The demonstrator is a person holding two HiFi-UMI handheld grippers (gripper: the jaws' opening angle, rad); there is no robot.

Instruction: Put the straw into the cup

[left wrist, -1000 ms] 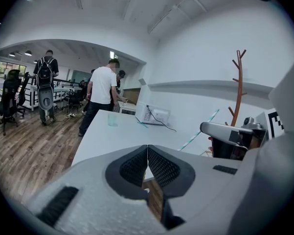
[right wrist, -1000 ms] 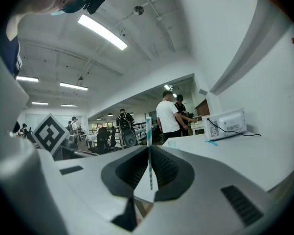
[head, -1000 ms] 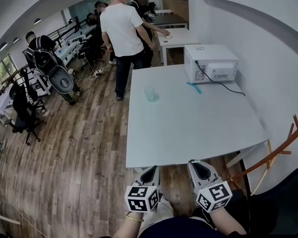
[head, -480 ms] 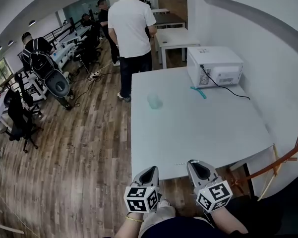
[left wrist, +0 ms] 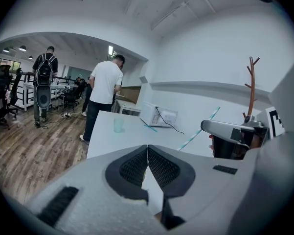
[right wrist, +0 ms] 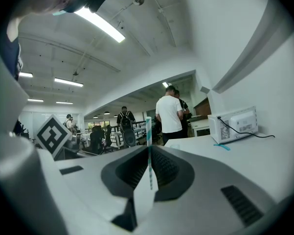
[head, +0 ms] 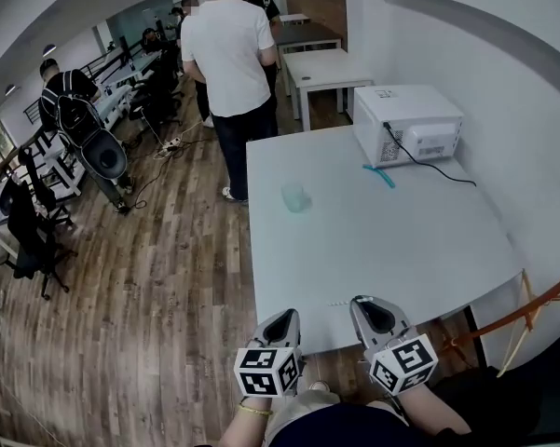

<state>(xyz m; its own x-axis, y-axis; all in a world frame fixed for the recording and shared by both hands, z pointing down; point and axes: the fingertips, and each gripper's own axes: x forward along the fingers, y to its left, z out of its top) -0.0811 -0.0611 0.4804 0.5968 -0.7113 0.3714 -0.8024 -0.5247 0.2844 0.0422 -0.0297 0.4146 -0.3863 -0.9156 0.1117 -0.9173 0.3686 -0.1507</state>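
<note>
White table (head: 382, 250) bears a white microwave (head: 407, 119); its sticker print is too small to read. The right gripper (right wrist: 149, 153) is clamped on a teal-striped straw (right wrist: 148, 131) that stands upright. The left gripper (left wrist: 147, 150) is closed on nothing. The clear cup (head: 295, 196) stands mid-table, well apart from both. A teal straw (head: 378, 175) lies beside the microwave.

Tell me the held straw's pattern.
The straw has teal-and-white stripes, clearest in the right gripper view.
</note>
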